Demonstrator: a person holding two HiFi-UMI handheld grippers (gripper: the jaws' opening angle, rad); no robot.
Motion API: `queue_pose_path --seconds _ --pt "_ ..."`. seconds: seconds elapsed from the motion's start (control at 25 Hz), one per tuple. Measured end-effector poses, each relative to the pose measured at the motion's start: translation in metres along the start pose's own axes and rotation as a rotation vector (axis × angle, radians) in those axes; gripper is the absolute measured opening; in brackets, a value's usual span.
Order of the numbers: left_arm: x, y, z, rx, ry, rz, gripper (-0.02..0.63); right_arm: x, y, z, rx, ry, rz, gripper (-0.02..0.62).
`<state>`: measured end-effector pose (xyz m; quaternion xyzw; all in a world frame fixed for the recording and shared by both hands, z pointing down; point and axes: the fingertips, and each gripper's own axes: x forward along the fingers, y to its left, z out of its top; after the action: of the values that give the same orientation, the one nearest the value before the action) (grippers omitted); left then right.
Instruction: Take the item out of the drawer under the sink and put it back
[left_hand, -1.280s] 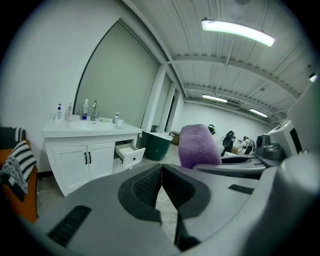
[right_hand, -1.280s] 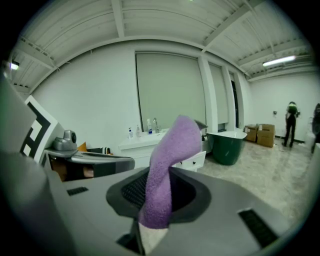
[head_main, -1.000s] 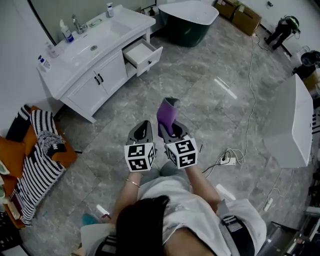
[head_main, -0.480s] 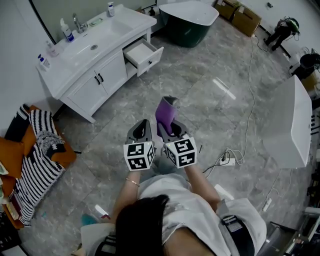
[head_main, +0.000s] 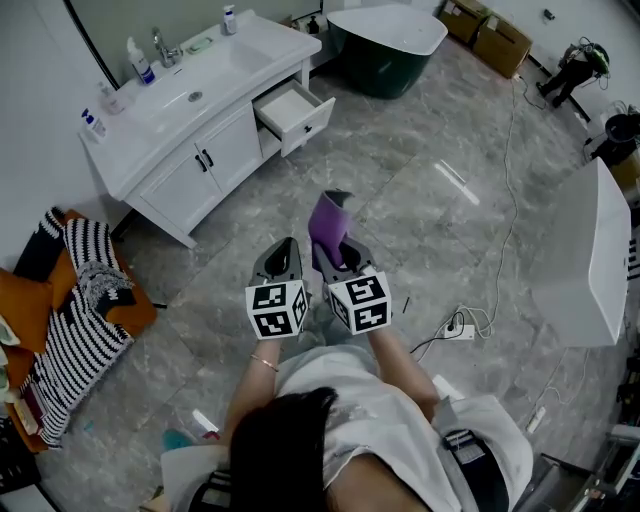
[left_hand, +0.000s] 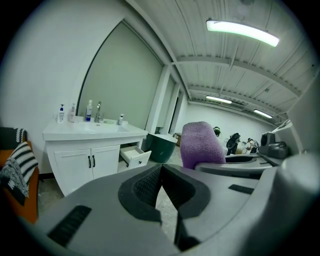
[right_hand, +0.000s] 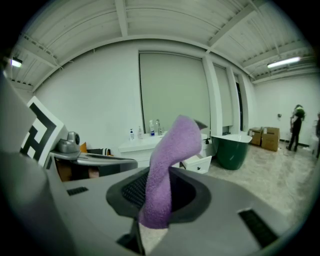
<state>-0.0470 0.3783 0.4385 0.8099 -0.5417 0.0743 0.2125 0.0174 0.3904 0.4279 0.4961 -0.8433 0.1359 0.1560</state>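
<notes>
My right gripper (head_main: 337, 250) is shut on a purple towel (head_main: 328, 222), which sticks up from between its jaws (right_hand: 167, 165) and shows at the right of the left gripper view (left_hand: 200, 145). Beside it, my left gripper (head_main: 283, 256) is shut and holds nothing; its pads meet (left_hand: 160, 187). Both are held over the floor, well short of the white sink cabinet (head_main: 185, 150). Its side drawer (head_main: 296, 113) stands pulled out and looks bare inside. The drawer (left_hand: 134, 155) also shows in the left gripper view, and partly behind the towel in the right gripper view (right_hand: 200, 162).
Bottles and a tap stand on the sink counter (head_main: 150, 60). A dark green bathtub (head_main: 385, 45) is behind the drawer. A striped cloth on an orange seat (head_main: 75, 290) lies left. A white tub (head_main: 590, 250), a power strip (head_main: 455, 325) and cables lie right.
The view has shifted slightly, bringing the sink cabinet and drawer a little lower and to the right in the picture. Both grippers keep their hold and pose.
</notes>
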Motion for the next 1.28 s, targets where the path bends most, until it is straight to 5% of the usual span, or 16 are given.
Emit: queue_pose_path --seconds 1.28 --pt "0.169 -0.006 0.05 -0.042 0.054 0.08 0.003 0.112 -0.139 0.049 -0.006 0.052 0.112 0.095"
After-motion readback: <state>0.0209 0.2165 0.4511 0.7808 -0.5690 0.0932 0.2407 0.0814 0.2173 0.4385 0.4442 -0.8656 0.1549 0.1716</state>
